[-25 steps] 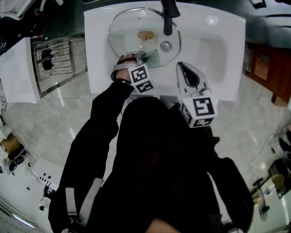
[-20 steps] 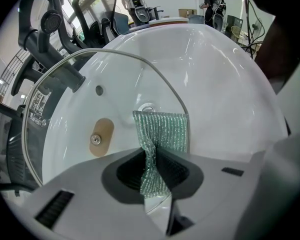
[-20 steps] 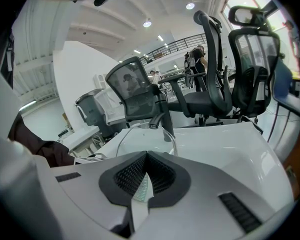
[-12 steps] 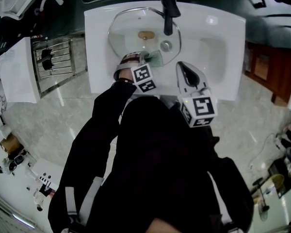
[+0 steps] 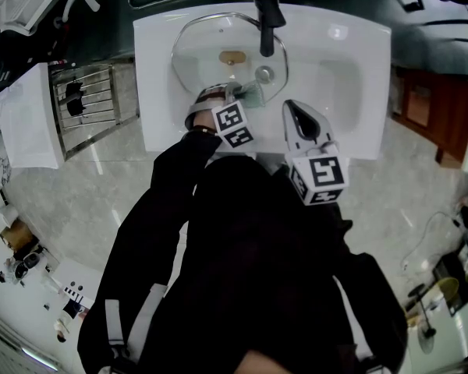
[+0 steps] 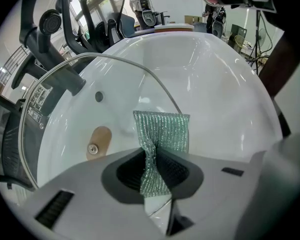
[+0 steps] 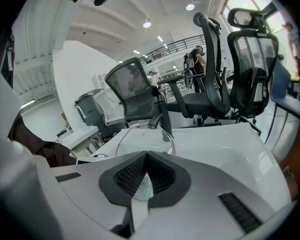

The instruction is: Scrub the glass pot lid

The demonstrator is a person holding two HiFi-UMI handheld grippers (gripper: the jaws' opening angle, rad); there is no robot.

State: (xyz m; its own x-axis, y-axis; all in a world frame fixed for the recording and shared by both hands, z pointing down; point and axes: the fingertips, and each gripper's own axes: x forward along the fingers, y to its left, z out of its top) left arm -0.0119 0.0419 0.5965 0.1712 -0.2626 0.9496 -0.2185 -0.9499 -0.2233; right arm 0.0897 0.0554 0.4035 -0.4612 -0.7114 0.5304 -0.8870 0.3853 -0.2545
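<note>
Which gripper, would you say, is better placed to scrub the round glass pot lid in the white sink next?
Left. The left gripper is shut on the green mesh scouring cloth, over the round glass pot lid; the right gripper is shut, empty, by the front rim of the white sink.

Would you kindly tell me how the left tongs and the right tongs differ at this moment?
The left tongs pinch a green scrub cloth; the right tongs are closed with nothing sticking out between them. The left tongs reach into the sink beside the glass lid; the right tongs sit nearer the front rim, apart from the lid. Both are shut.
</note>
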